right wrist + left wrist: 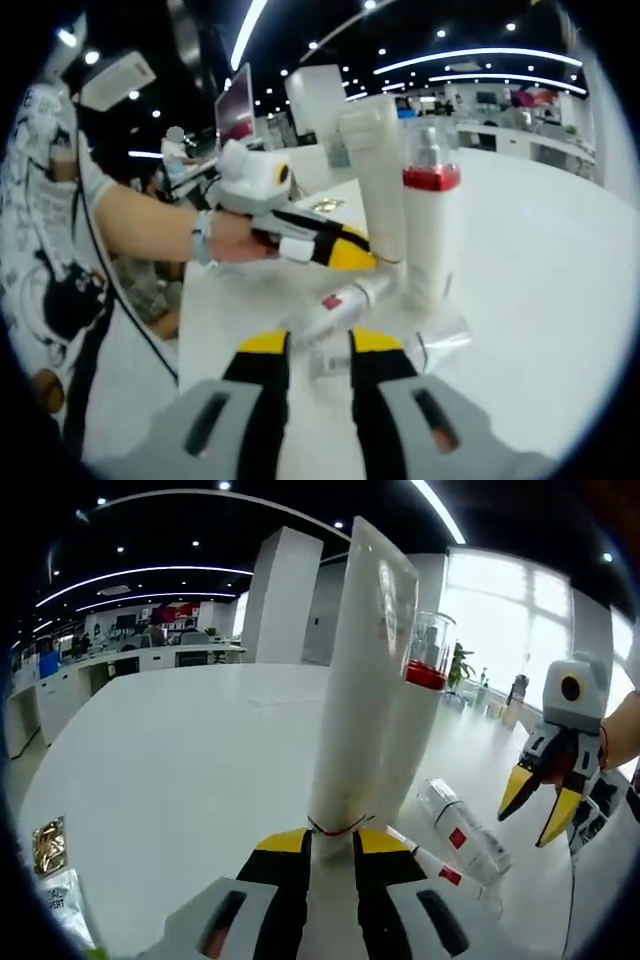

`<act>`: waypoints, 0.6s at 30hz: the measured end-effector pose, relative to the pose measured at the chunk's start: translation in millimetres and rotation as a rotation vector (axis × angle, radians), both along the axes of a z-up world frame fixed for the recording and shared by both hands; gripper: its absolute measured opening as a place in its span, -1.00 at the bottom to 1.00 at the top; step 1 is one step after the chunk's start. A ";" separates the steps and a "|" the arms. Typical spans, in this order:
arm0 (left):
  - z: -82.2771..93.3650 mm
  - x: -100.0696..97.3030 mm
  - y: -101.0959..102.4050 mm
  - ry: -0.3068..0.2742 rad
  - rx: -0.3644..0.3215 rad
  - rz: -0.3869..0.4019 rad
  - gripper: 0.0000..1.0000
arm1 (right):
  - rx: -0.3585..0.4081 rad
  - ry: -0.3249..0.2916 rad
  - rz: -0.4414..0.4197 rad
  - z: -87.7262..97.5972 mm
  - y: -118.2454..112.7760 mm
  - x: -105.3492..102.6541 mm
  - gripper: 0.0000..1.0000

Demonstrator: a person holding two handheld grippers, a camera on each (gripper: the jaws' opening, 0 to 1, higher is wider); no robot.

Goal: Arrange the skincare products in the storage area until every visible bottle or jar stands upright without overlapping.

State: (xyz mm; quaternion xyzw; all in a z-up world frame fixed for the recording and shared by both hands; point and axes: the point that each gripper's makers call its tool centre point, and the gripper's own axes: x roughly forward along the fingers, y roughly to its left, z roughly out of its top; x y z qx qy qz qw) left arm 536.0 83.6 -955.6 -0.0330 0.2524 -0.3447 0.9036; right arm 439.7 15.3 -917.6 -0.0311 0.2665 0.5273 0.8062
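A tall white tube [362, 680] stands on end with its narrow end down, and my left gripper [333, 842] is shut on that lower end. In the right gripper view the same tube [375, 170] rises from the left gripper [358, 258]. Right behind it stands a white bottle [428, 655] [430, 230] with a red band and clear cap, upright. Two slim white bottles with red labels lie flat on the table [462, 830] [445, 872]; one lying bottle [340, 305] is just beyond my right gripper [320, 345], which is open and holds nothing. That right gripper [538, 805] hovers above the lying bottles.
The white table [180, 750] stretches wide to the left and far side. A gold packet [48, 845] and a pale sachet [65, 900] lie near its left edge. A person's arm [150, 230] and body are at the table's side. The table edge [185, 330] runs close by.
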 end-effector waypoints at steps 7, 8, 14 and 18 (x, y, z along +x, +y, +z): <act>-0.2 -0.5 -2.4 -0.004 0.007 -0.011 -0.65 | -0.007 0.002 0.006 -1.1 0.1 -2.5 -0.58; -0.4 -0.4 -2.4 -0.004 0.010 -0.015 -0.65 | -0.007 0.003 0.008 -1.1 0.0 -2.4 -0.58; -2.9 -1.7 0.5 0.008 0.024 -0.021 -0.64 | -0.010 0.004 0.012 -1.2 -0.7 -2.1 -0.58; 5.7 -9.5 10.3 0.002 0.015 0.002 -0.61 | -0.001 0.000 0.005 1.7 -1.7 0.3 -0.58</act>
